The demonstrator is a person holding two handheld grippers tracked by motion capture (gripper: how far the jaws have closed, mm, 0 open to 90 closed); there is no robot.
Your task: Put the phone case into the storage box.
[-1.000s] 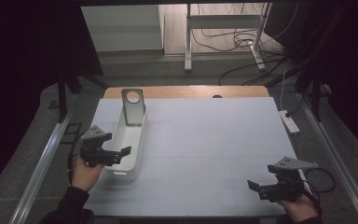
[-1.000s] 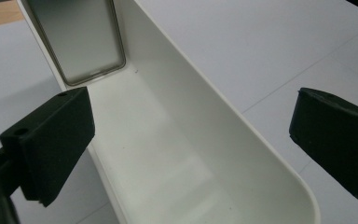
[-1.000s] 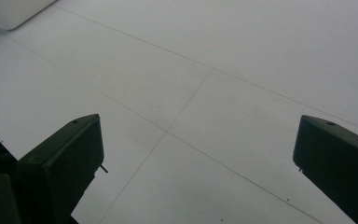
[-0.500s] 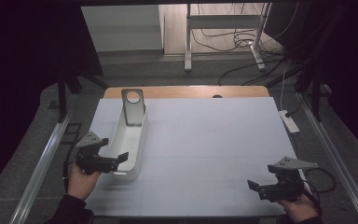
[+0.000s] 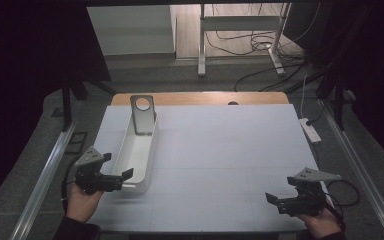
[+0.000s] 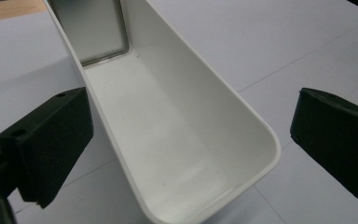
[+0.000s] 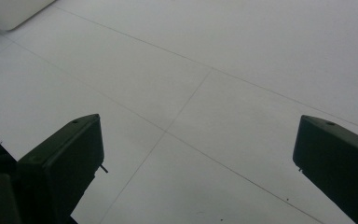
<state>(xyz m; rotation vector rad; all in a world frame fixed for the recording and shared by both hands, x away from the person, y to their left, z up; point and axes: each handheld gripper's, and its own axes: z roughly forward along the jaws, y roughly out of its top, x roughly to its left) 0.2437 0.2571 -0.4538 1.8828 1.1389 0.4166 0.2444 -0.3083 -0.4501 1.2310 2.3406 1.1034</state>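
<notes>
A long white bin (image 5: 139, 150) lies lengthwise on the left of the table, and its inside is bare. Against the bin's far end leans a grey metal plate (image 5: 143, 115) with a round hole. My left gripper (image 5: 120, 172) is open at the bin's near end. In the left gripper view its jaws stand wide on either side of the bin (image 6: 177, 140), apart from its walls, with the metal plate (image 6: 91, 28) at the far end. Near the front right corner my right gripper (image 5: 280, 196) hangs open over the bare table (image 7: 198, 163).
The table top is a pale sheet (image 5: 230, 150) with a wooden strip (image 5: 205, 98) at the far edge. A white power strip (image 5: 310, 129) lies off the right edge. Metal rails run along both sides. Cables and a stand's legs (image 5: 240, 45) are on the floor beyond.
My left gripper has drawn back toward the table's near edge, along the bin's near end. The right gripper has stayed where it was.
</notes>
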